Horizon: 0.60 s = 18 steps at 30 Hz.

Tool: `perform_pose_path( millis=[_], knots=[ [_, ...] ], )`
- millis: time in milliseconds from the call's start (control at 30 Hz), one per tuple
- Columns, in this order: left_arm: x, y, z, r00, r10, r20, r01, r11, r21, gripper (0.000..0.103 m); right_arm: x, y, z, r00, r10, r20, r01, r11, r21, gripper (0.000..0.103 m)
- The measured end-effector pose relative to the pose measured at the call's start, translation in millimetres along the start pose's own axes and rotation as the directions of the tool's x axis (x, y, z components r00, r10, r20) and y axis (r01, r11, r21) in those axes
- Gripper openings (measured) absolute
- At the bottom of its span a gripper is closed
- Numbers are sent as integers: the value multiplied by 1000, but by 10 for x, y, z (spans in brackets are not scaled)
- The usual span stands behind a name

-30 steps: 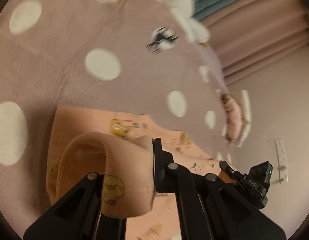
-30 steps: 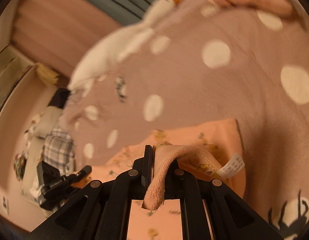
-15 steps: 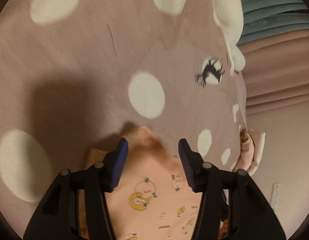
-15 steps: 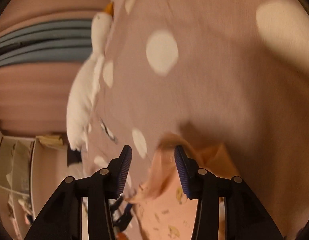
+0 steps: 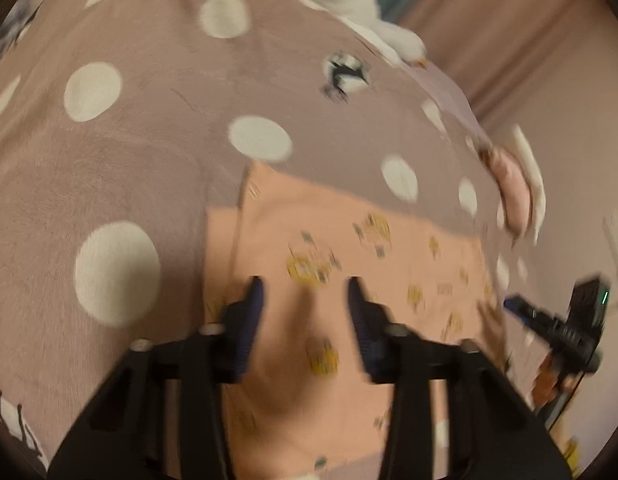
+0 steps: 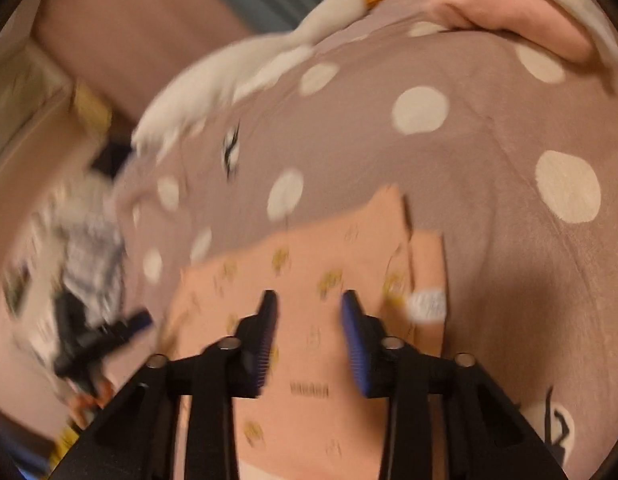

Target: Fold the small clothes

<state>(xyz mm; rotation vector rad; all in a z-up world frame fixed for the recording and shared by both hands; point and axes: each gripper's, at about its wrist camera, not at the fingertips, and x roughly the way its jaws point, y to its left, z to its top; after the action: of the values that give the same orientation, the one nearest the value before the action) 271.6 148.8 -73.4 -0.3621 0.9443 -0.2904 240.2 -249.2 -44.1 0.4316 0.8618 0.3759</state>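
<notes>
A small peach garment with yellow cartoon prints lies folded flat on the mauve polka-dot bedspread. My left gripper is open and empty just above the garment's near part. In the right wrist view the same garment lies flat, with a white label at its right edge. My right gripper is open and empty above it. Each gripper shows in the other's view, the right one and the left one. Both views are motion-blurred.
A white goose plush lies at the far side of the bed. A pink and white pillow sits at the head. Pink and teal curtains hang behind. A plaid cloth lies beyond the bed's left edge.
Both grippers held the garment's lifted edge a second ago. They carried it forward, opened and let go. The garment now lies folded flat and both grippers have pulled back above it.
</notes>
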Motion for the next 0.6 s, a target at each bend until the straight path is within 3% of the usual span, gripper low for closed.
perform_pose_path(
  millis=[133, 300, 533, 600],
  knots=[
    [51, -96, -372, 999, 16, -38, -12, 996, 93, 19, 128, 116, -286, 994, -58, -89, 52, 996, -75, 25],
    [102, -35, -873, 995, 48, -82, -34, 986, 161, 19, 214, 178, -616, 976, -173, -136, 148, 974, -173, 24],
    [-112, 37, -1008, 997, 18, -74, -10, 995, 102, 22, 47, 83, -796, 975, -164, -149, 147, 982, -123, 20],
    [-188, 32, -1009, 998, 18, -67, -12, 996, 90, 35, -1, 125, -768, 972, -176, -156, 156, 979, -134, 20]
  ],
)
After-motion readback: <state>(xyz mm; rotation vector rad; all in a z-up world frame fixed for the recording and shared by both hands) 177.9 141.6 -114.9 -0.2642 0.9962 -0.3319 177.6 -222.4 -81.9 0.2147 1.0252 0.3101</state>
